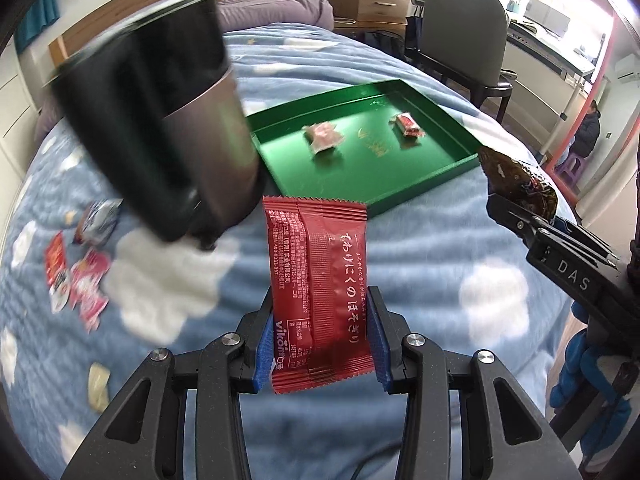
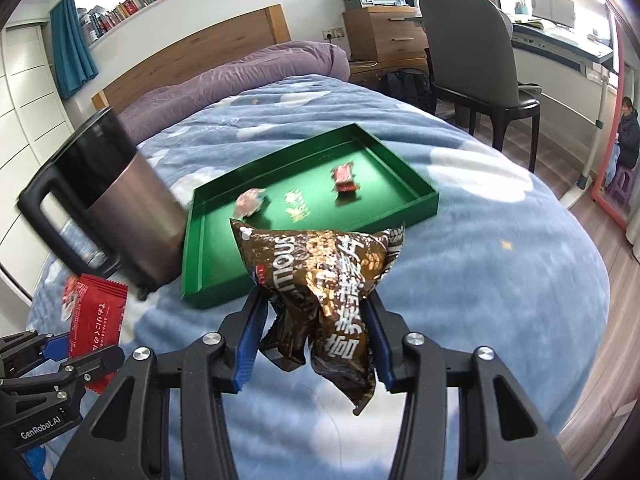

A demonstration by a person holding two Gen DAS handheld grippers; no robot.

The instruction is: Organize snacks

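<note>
My left gripper is shut on a red snack packet with white Japanese lettering, held upright above the blue bedspread. My right gripper is shut on a crumpled brown snack bag. Ahead of both lies a green tray holding a pinkish wrapped sweet and a red wrapped sweet. In the right wrist view the tray lies just beyond the brown bag, and the left gripper with the red packet shows at lower left. The brown bag appears at right in the left wrist view.
A dark jug with a steel body stands on the bed left of the tray. Several loose snack wrappers lie on the bedspread at far left. A chair, a wooden drawer unit and a seated person are beyond the bed.
</note>
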